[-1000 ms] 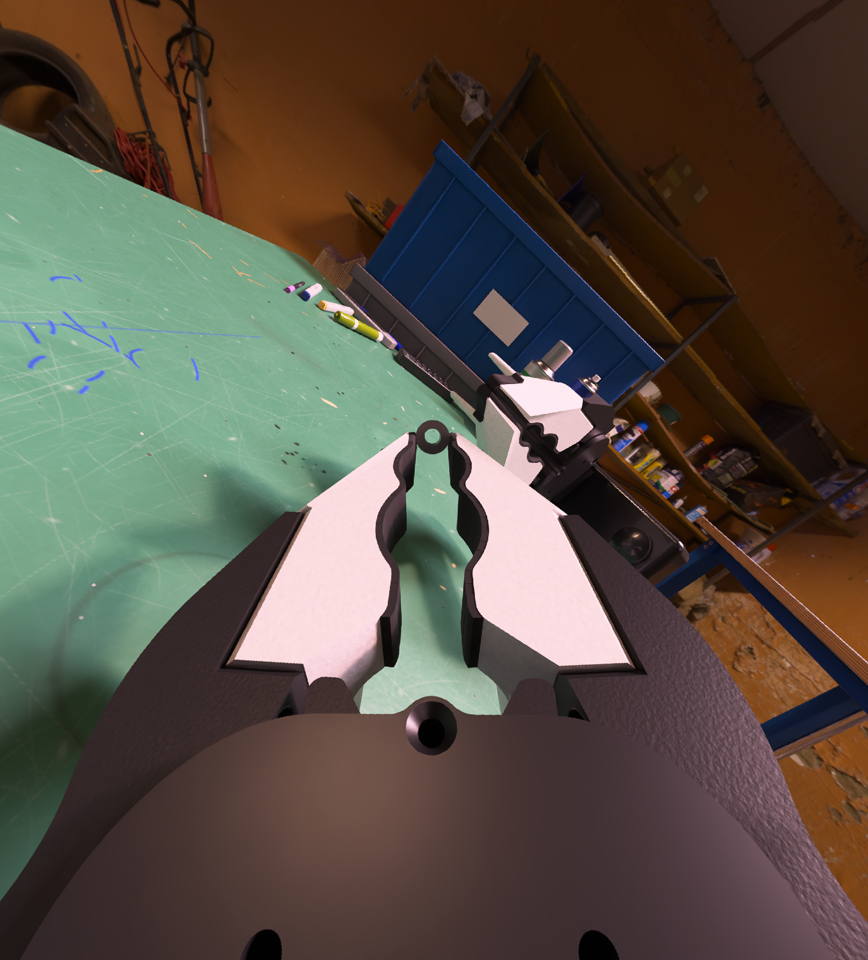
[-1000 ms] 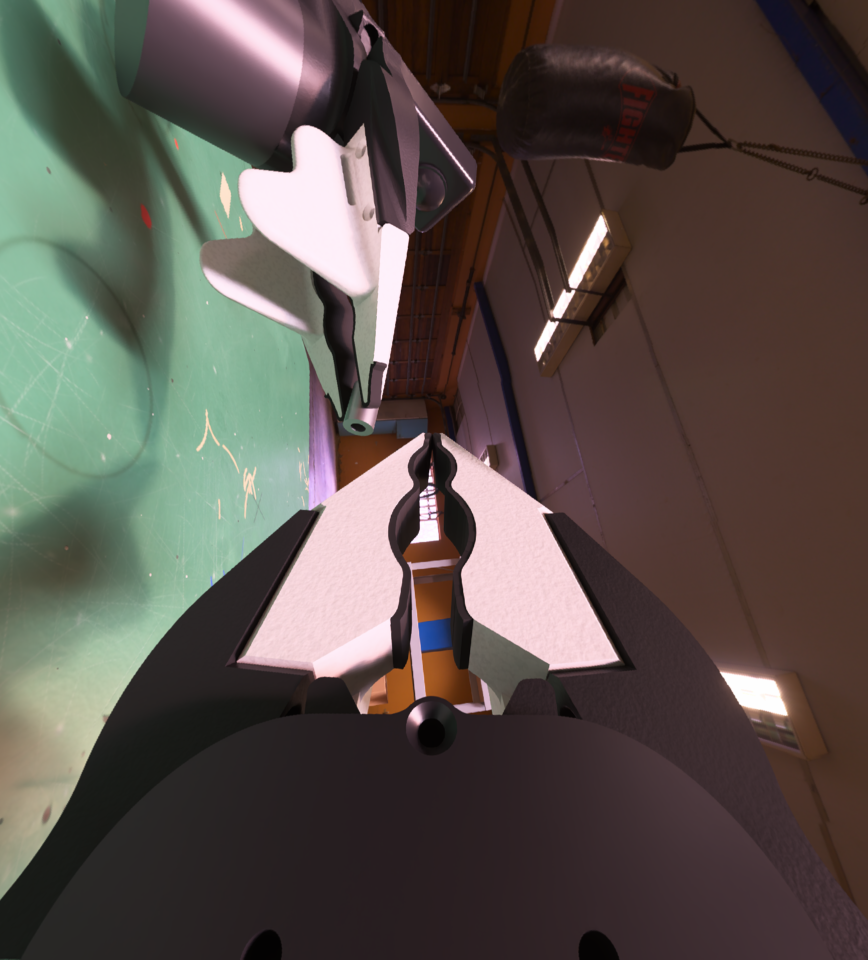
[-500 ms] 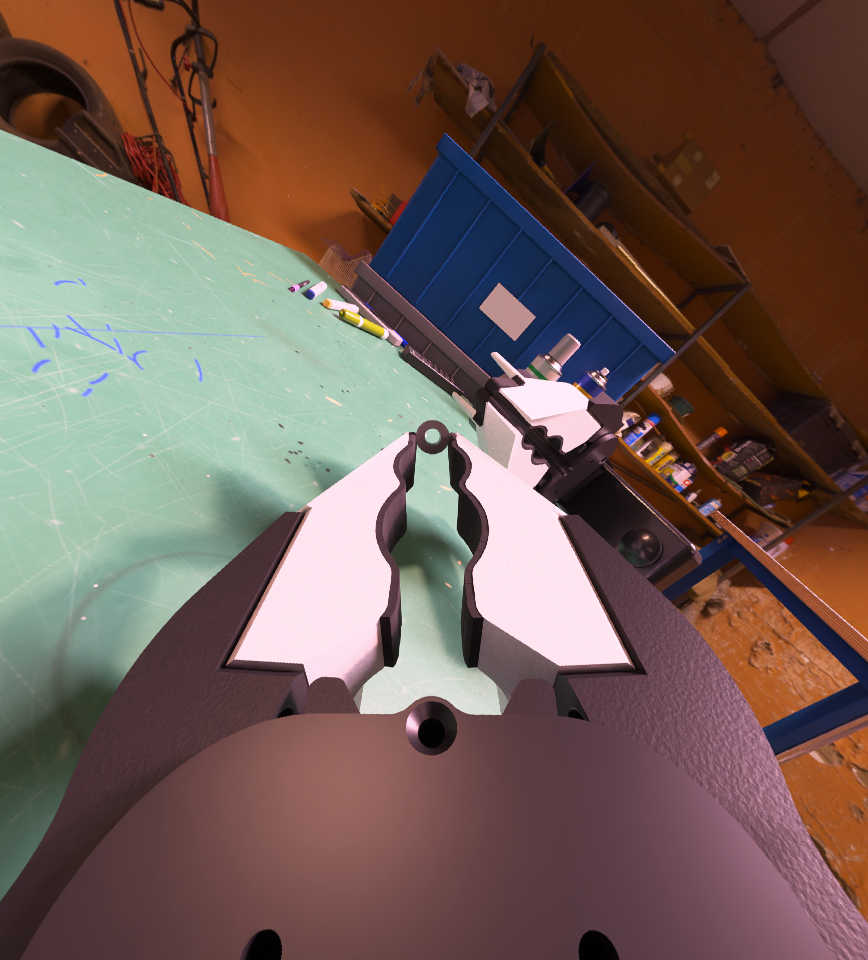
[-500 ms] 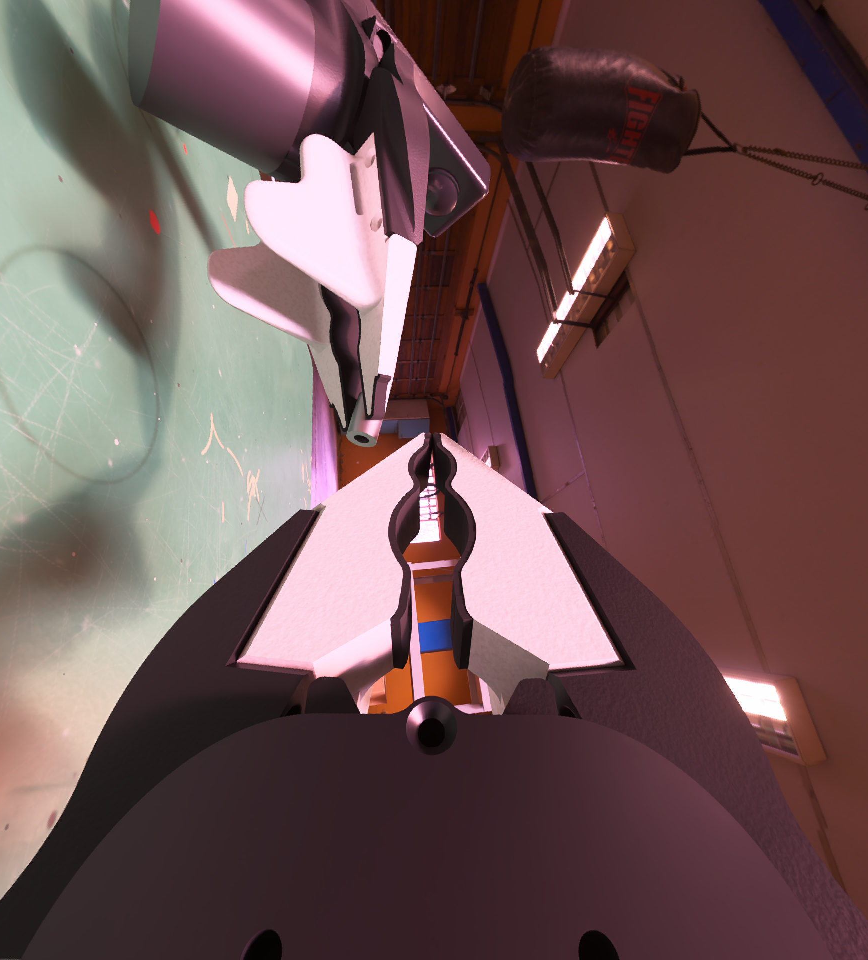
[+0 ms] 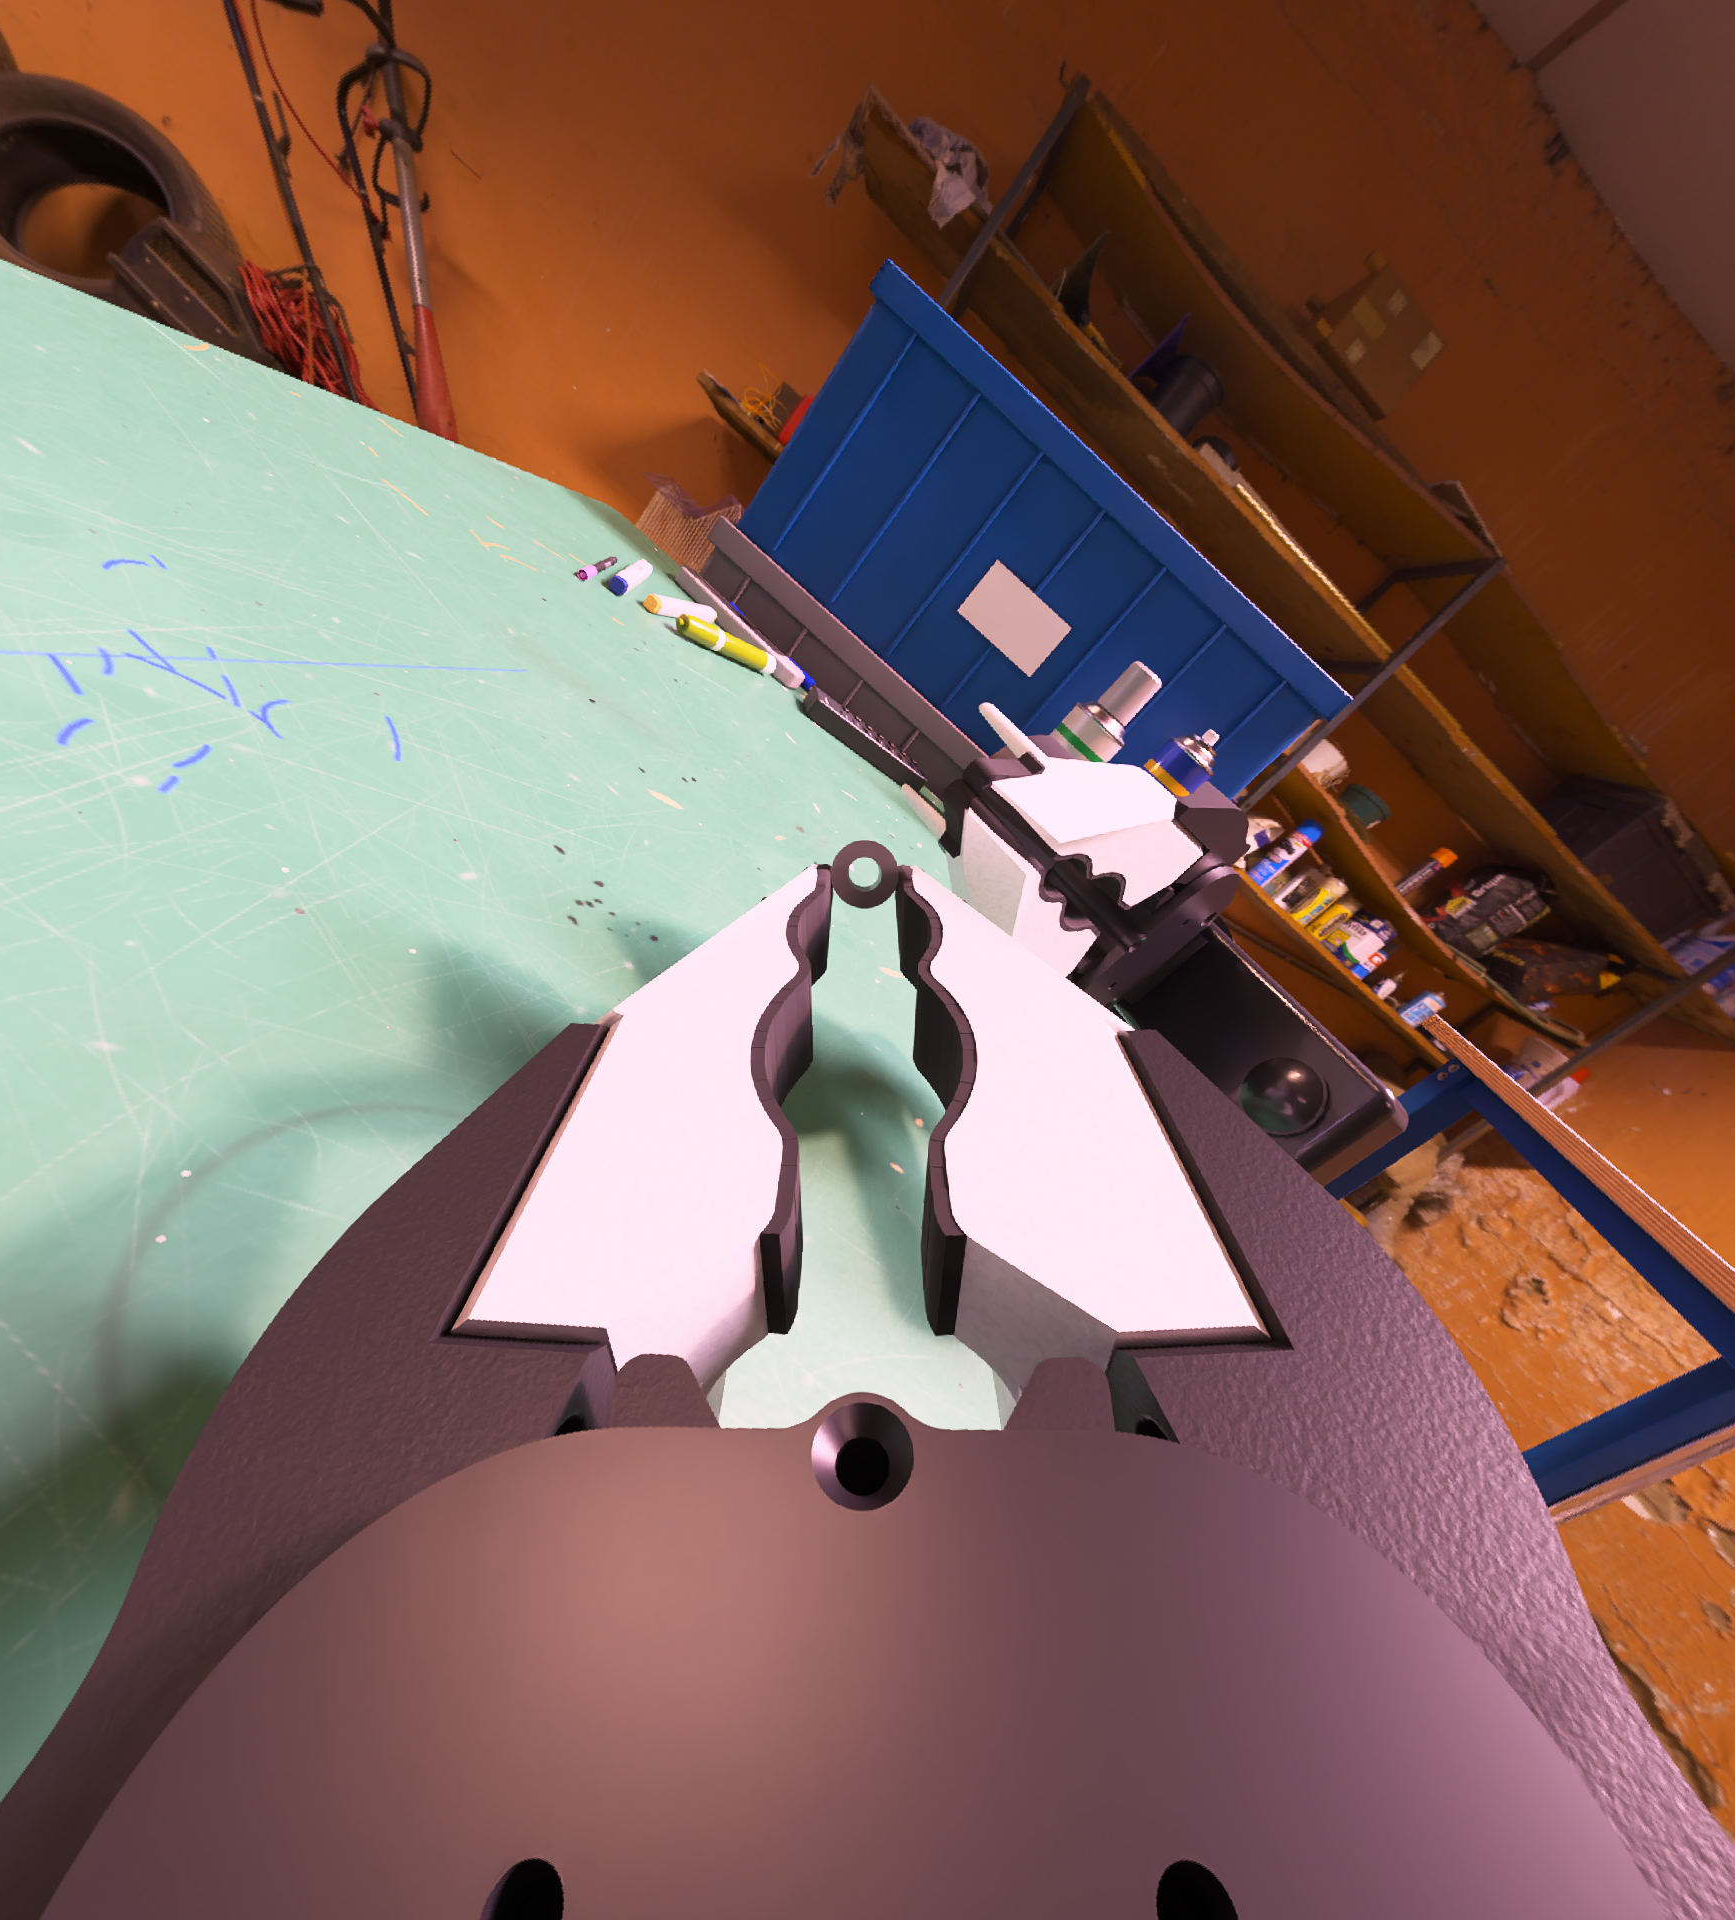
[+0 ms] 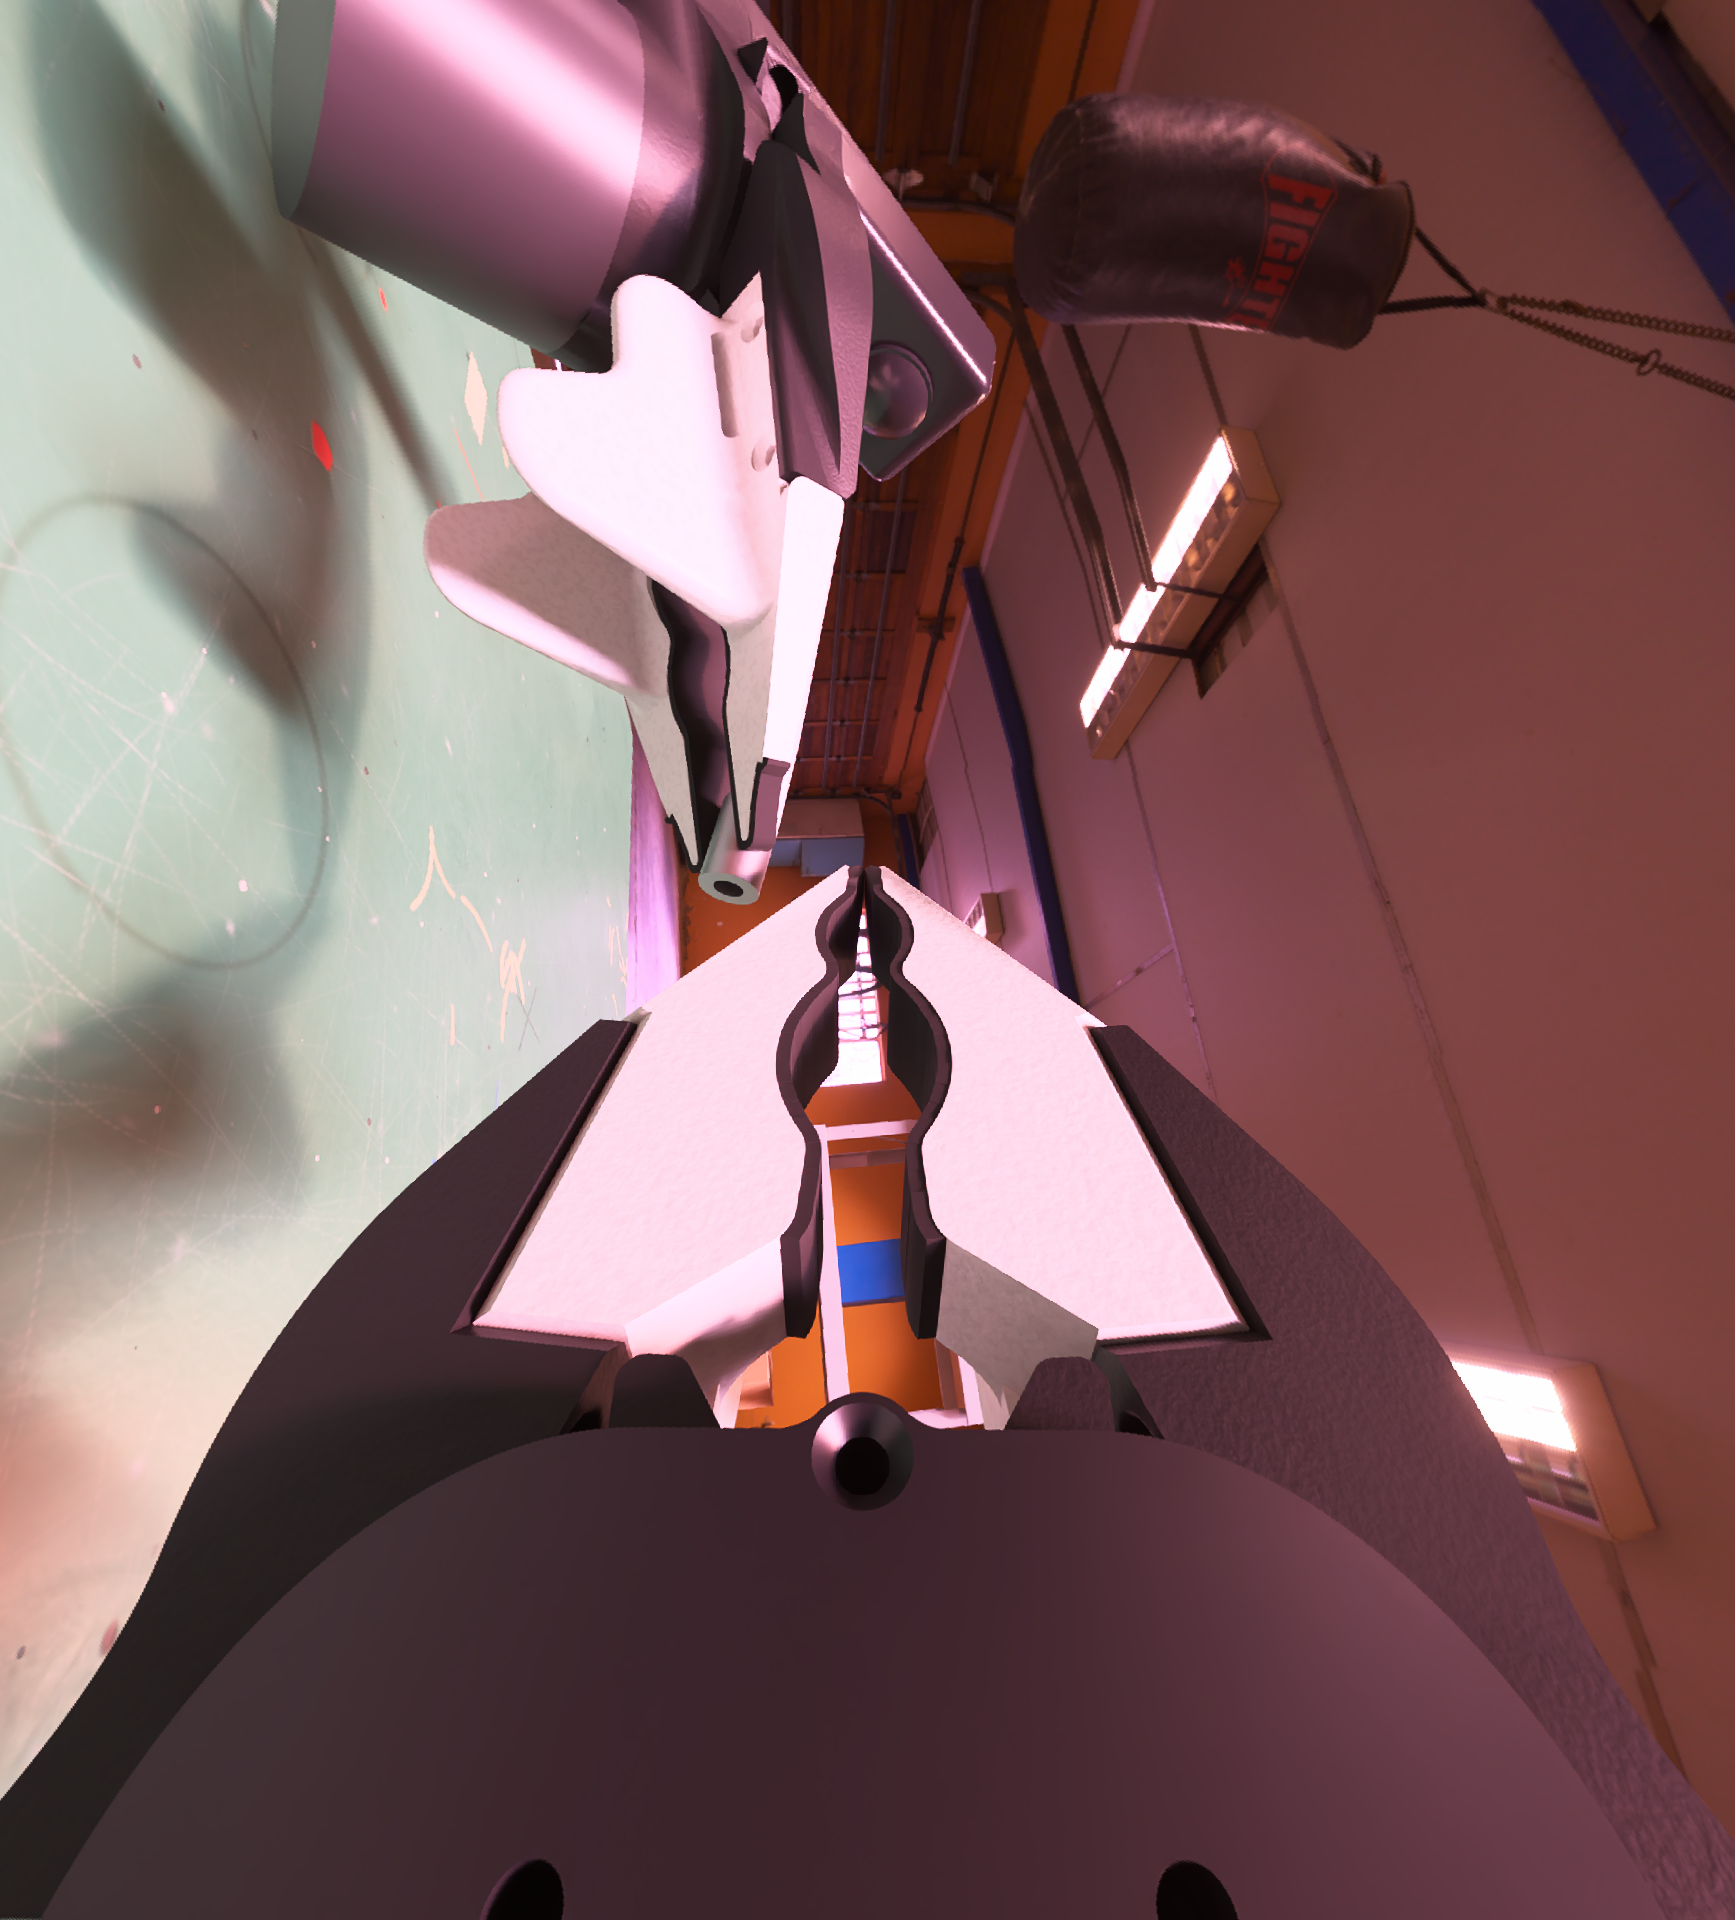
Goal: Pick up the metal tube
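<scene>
**Tube pinched at the tips, clear of the table**

The left tongs (image 5: 863, 878) grip the metal tube (image 5: 863, 875) at their very tips, above the green table (image 5: 219, 831). So slight a hold could let it slip or pivot. The right tongs (image 6: 861, 883) are closed, empty. The tube's length is hidden, seen end-on.

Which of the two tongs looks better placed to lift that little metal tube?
The left tongs: they already pinch the metal tube at their tips, above the green table. The right tongs are shut on nothing, beside the tube.
</scene>
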Controlling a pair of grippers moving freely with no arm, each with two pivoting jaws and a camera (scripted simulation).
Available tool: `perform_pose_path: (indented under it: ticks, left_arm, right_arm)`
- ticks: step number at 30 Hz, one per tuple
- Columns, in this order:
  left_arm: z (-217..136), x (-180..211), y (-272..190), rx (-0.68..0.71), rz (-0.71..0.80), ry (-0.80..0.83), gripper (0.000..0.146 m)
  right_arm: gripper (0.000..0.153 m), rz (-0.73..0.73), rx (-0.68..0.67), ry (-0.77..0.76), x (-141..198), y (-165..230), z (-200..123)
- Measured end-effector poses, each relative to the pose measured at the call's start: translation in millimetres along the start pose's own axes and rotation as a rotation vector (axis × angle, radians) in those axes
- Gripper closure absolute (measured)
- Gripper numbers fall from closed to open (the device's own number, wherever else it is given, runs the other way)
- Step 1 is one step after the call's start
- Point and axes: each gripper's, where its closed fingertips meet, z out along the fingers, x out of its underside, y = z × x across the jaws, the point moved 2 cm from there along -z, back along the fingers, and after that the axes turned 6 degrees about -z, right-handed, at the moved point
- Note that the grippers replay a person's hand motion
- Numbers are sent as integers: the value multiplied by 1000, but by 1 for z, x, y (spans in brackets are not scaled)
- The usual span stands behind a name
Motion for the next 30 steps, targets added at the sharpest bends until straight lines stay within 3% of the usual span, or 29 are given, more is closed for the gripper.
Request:
perform_pose_path:
  ticks: [30]
  left_arm:
    - [1,0,-1,8,-1,3,134]
  right_arm:
    - [153,5,-6,4,2,1,0]
